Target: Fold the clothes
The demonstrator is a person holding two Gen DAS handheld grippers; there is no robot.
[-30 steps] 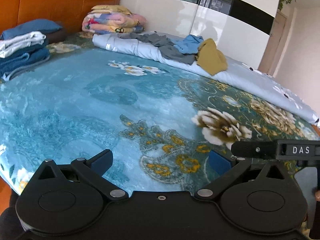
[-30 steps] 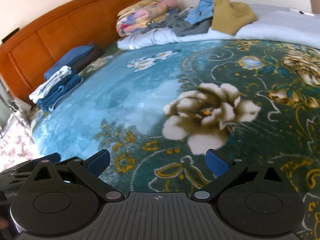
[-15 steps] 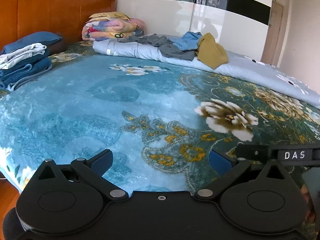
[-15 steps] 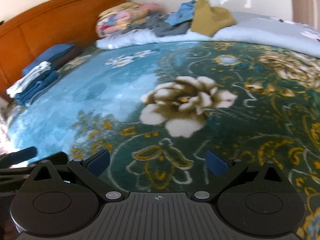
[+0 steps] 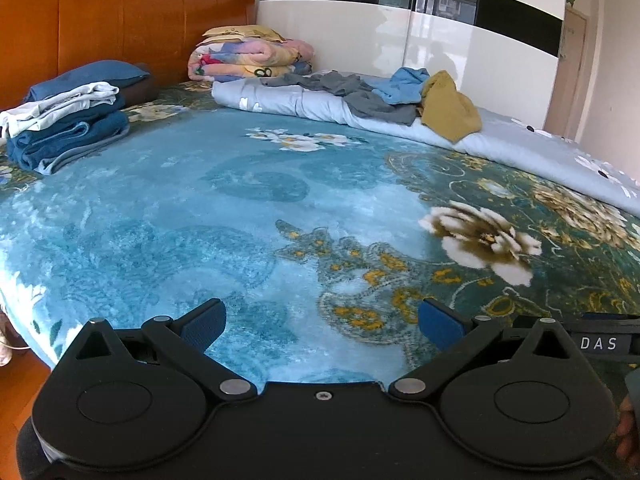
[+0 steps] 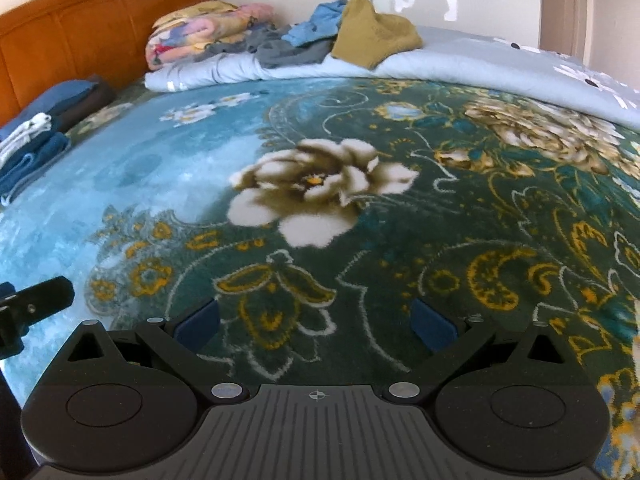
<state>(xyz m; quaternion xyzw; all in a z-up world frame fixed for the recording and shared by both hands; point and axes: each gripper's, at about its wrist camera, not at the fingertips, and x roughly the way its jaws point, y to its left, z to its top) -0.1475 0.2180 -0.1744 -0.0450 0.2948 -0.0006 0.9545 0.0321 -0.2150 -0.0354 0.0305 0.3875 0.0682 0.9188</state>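
**A Floral Bed in a Bright Room**

A plush blanket [image 5: 248,216] covered the bed, pale blue on one side and dark green on the other, patterned with cream flowers and gold scrolls. Behind it stood an orange wooden headboard [image 5: 120,20]. A rolled, multicoloured quilt [image 5: 248,58] lay at the far corner, with a flat yellowish cushion on top. A long light-blue duvet [image 5: 520,148] with a daisy print ran along the far edge of the bed. Beyond it rose a glossy white wardrobe [image 5: 400,40] crossed by a black band. A blue pillow [image 5: 88,76] rested against the headboard. At the far right were a wooden door [image 5: 572,68] and some green leaves near the ceiling.
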